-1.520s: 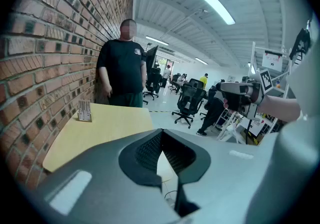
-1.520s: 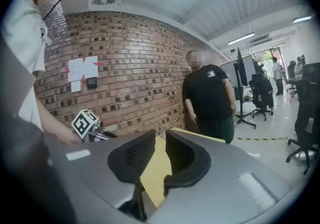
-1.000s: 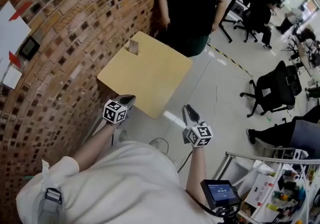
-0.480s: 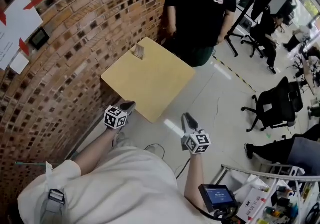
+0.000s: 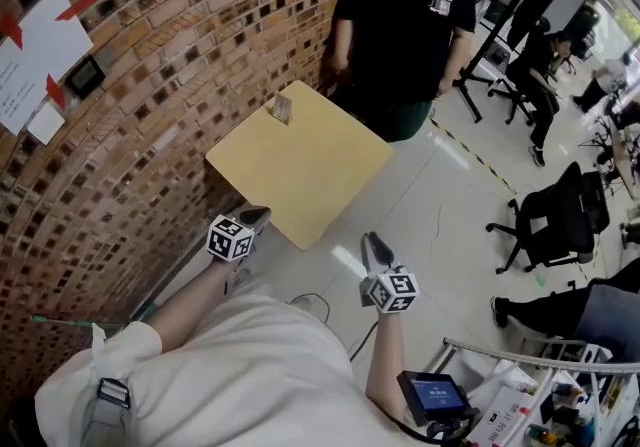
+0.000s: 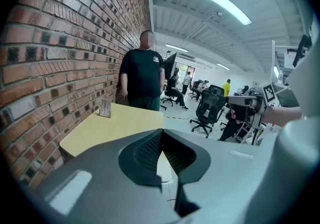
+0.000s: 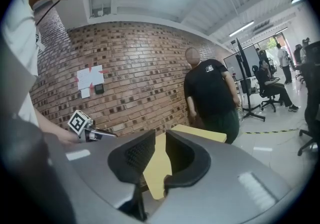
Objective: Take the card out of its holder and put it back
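Left gripper (image 5: 257, 216), clenched on nothing; right gripper (image 5: 375, 244), jaws parted, empty. The card (image 5: 282, 108), small, pale, upright, stands well ahead of both, at the yellow worktop's (image 5: 300, 165) far edge.

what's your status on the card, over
Left gripper shut, empty; right gripper open, empty. Card upright in holder at table's far corner, untouched. Person standing beyond the table.

The card (image 5: 282, 106) stands upright in its holder (image 5: 283, 120), small and pale with dark print too small to read, at the table's (image 5: 320, 175) far corner, just beside the brick wall (image 5: 190, 45).
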The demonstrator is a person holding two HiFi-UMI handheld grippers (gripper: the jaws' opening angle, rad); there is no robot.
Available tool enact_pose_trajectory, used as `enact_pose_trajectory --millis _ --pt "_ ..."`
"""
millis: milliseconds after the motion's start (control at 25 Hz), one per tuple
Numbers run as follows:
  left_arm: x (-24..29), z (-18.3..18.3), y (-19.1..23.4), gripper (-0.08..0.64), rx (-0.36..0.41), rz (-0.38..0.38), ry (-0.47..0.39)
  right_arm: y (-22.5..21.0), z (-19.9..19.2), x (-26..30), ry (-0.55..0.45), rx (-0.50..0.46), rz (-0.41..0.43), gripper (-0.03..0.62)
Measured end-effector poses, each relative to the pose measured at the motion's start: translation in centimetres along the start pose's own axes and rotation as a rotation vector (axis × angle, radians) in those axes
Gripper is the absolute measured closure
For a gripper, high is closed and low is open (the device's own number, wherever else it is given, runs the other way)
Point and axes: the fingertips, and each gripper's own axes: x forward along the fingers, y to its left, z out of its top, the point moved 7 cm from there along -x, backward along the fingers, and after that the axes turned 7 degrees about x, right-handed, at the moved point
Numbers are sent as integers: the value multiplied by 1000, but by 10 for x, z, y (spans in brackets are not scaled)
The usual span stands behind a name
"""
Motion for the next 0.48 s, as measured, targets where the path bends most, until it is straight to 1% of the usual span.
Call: enact_pose_trajectory --millis 320,480 --pt "5 12 -4 540 26 -3 -5 -10 4 -5 -14 7 -10 534" --pt "3 12 -3 540 24 4 -11 -8 1 -5 -15 13 -6 534"
